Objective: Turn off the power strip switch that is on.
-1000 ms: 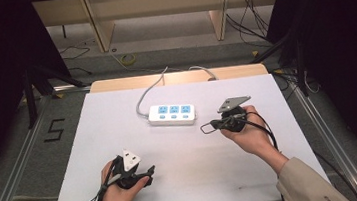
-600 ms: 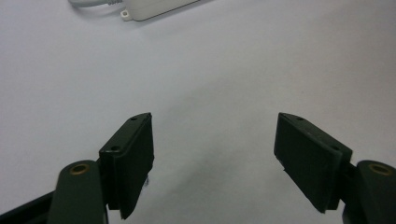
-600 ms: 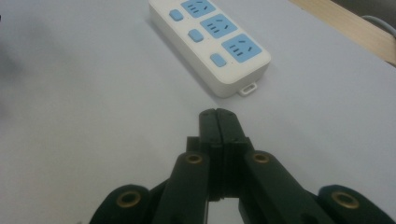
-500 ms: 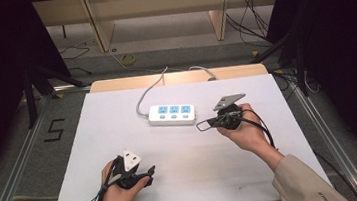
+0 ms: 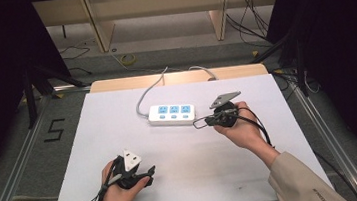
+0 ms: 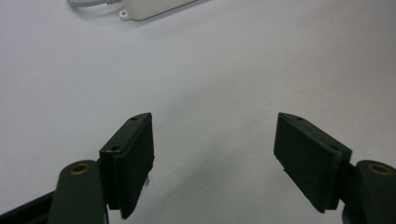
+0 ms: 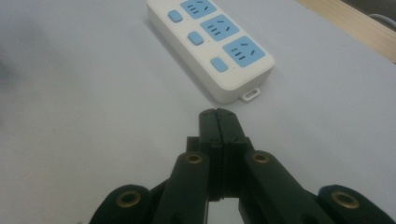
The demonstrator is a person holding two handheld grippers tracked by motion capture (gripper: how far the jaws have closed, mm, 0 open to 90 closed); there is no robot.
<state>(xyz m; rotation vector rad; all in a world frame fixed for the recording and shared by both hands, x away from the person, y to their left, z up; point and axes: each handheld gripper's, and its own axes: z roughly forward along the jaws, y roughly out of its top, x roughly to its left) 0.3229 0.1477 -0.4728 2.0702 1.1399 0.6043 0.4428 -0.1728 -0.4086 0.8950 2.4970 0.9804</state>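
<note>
A white power strip (image 5: 172, 114) with three blue sockets lies at the middle back of the white table top (image 5: 109, 133). In the right gripper view the strip (image 7: 212, 44) lies just ahead of my right gripper (image 7: 218, 114), whose jaws are pressed together with nothing between them. From above, the right gripper (image 5: 208, 121) points left at the strip's right end, a short gap away. My left gripper (image 5: 146, 173) rests near the front edge, pointing right. Its jaws (image 6: 215, 122) stand wide open over bare table, with a corner of the strip (image 6: 149, 7) far ahead.
The strip's grey cord (image 5: 150, 91) runs off over the wooden back edge (image 5: 114, 84). Black cables trail from both grippers. Metal rails (image 5: 17, 167) flank the table, and a "5" is marked on the floor at the left.
My right hand has drifted slightly left, toward the strip's right end, with jaws still shut. The left hand has kept still.
</note>
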